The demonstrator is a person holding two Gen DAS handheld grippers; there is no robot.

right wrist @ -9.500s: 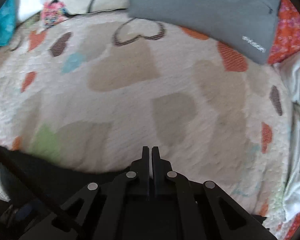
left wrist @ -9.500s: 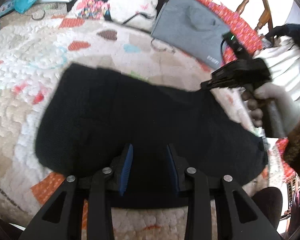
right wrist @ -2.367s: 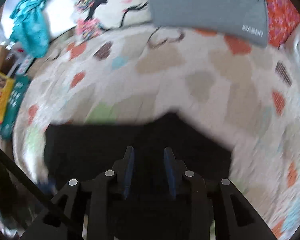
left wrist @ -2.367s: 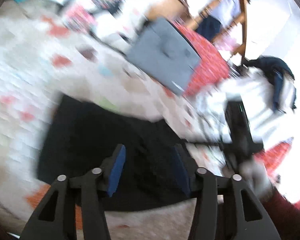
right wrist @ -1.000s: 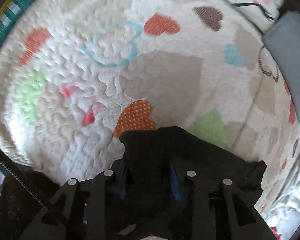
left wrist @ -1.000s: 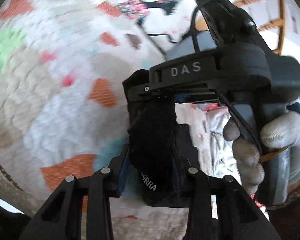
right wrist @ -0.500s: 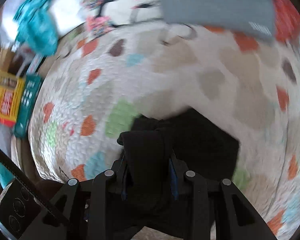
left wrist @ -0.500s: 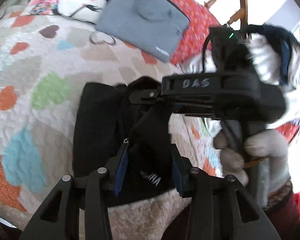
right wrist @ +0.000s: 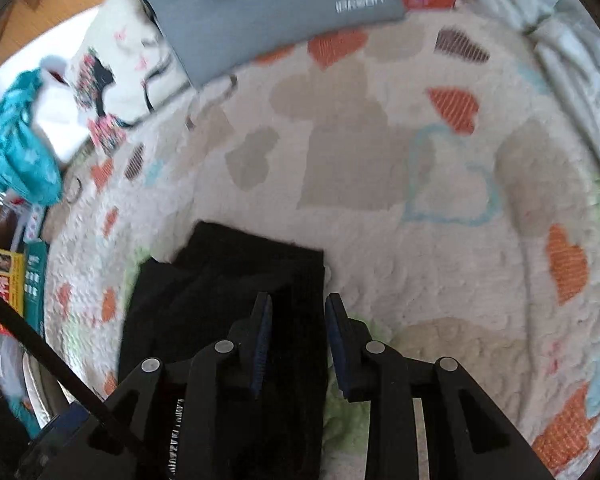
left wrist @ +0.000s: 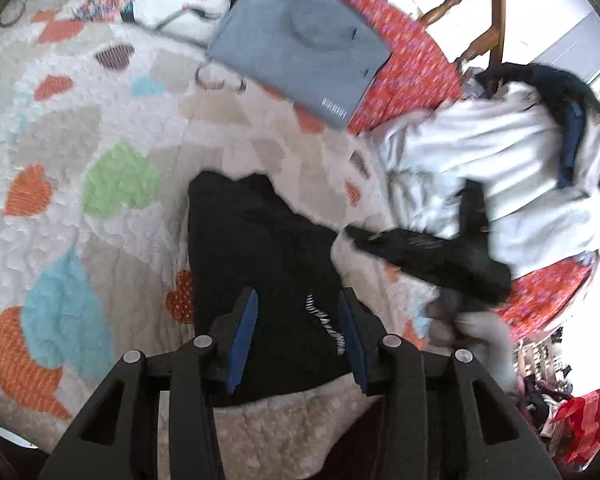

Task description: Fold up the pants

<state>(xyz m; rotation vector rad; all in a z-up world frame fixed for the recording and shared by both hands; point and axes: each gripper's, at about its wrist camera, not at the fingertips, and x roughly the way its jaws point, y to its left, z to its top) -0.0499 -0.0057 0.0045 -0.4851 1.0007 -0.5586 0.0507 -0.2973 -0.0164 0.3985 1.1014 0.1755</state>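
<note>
Pants (left wrist: pixel 256 264) lie folded on the quilt (left wrist: pixel 100 128), long axis running near to far. Left gripper (left wrist: pixel 298 330): fingers apart, straddling the near end, not pinching. Right gripper (right wrist: pixel 296 340): fingers closing, cloth's right edge between them, pads not yet pressing; both hover at the near end

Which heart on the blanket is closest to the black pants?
The small red dotted heart: it touches the left edge of the pants. The green heart and the big blue heart lie apart from them.
</note>
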